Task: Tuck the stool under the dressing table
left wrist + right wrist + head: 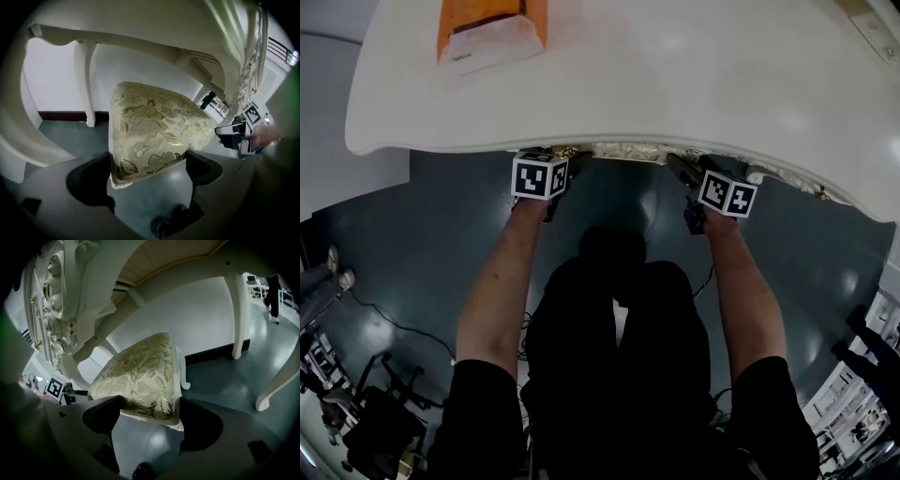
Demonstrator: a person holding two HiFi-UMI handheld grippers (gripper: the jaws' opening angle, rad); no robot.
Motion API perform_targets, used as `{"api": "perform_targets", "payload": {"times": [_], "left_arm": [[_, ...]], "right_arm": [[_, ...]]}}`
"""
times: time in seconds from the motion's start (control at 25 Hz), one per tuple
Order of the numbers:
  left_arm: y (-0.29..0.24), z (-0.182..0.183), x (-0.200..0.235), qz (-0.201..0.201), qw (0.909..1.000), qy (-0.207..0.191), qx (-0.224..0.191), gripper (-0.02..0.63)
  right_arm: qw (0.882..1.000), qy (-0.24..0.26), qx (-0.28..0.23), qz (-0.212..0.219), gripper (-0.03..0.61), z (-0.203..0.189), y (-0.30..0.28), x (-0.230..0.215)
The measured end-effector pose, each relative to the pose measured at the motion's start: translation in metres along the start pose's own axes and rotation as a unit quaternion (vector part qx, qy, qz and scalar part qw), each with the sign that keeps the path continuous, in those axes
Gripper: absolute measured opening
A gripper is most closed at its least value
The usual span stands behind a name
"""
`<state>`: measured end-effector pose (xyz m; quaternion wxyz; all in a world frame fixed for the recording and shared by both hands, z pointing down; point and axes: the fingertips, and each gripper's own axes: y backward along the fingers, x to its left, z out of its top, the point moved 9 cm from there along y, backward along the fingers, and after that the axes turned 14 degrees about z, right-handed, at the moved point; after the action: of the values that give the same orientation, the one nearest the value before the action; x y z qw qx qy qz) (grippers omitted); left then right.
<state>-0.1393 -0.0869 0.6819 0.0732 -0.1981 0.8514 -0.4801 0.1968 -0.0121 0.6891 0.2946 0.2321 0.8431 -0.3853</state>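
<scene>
The stool (154, 131) has a cream cushion with a gold leaf pattern and stands under the white dressing table (675, 75). In the head view the table top hides it. My left gripper (150, 164) is shut on the stool's near left corner, and its marker cube (539, 176) sits at the table's front edge. My right gripper (150, 411) is shut on the near right edge of the stool (140, 376). In the head view the right gripper (722, 192) is also at the table's edge. Each gripper shows in the other's view, the right gripper (239, 133) and the left gripper (55, 387).
An orange and white box (492, 33) lies on the table top at the far left. Table legs (86, 84) (239, 315) stand behind and beside the stool, before a white wall with dark skirting. Cables (384, 319) and equipment (356, 412) lie on the dark floor at left. A person (273, 291) stands far off.
</scene>
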Motion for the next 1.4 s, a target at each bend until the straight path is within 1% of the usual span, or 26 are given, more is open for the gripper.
{"api": "perform_targets", "payload": {"times": [0.12,0.28,0.4,0.52,0.56,0.6,0.64,0.68,0.8,0.92,1.04,1.2,1.32,1.4], "left_arm": [[-0.001,0.004,0.002,0.006,0.9999,0.000,-0.014,0.503],[0.003,-0.001,-0.001,0.012,0.9995,0.008,-0.028,0.503],[0.007,-0.010,-0.004,0.013,0.9995,0.014,-0.026,0.502],[0.012,-0.014,-0.006,0.022,0.9995,0.008,-0.021,0.502],[0.014,-0.014,-0.006,0.032,0.9992,0.005,-0.022,0.497],[0.017,-0.014,-0.007,0.045,0.9987,0.001,-0.024,0.470],[0.019,-0.015,-0.007,0.056,0.9981,-0.003,-0.026,0.430],[0.021,-0.016,-0.008,0.063,0.9976,-0.006,-0.029,0.388],[0.023,-0.018,-0.008,0.062,0.9976,0.002,-0.031,0.380],[0.023,-0.017,-0.008,0.064,0.9975,0.017,-0.024,0.380],[0.024,-0.020,-0.013,0.069,0.9971,0.024,-0.023,0.379],[0.022,-0.018,-0.011,0.079,0.9959,0.031,-0.032,0.367],[0.019,-0.015,-0.010,0.088,0.9951,0.028,-0.035,0.365],[0.016,-0.010,-0.009,0.091,0.9945,0.033,-0.040,0.365]], "right_arm": [[1.000,0.003,-0.012,-0.002,0.417,0.003,-0.003,0.000],[1.000,0.000,-0.014,0.001,0.417,0.004,0.000,0.000],[1.000,-0.002,-0.021,-0.002,0.416,0.000,0.006,0.003],[1.000,0.022,-0.005,-0.016,0.406,-0.008,0.014,0.006],[0.999,0.030,-0.003,-0.024,0.353,-0.008,0.018,0.005],[0.999,0.030,-0.004,-0.031,0.190,-0.008,0.023,0.004],[0.999,0.025,-0.005,-0.034,0.123,-0.008,0.027,0.002],[0.999,0.020,-0.003,-0.033,0.101,-0.008,0.031,0.000],[0.999,0.023,0.008,-0.027,0.092,-0.007,0.031,-0.004],[0.999,0.021,0.007,-0.027,0.092,-0.006,0.029,-0.006],[0.999,0.016,0.006,-0.034,0.092,-0.007,0.028,-0.005],[0.999,0.025,0.013,-0.047,0.092,-0.003,0.025,-0.004],[0.998,0.027,0.006,-0.053,0.092,-0.001,0.023,-0.005],[0.998,0.025,-0.004,-0.052,0.092,0.002,0.019,-0.004]]}}
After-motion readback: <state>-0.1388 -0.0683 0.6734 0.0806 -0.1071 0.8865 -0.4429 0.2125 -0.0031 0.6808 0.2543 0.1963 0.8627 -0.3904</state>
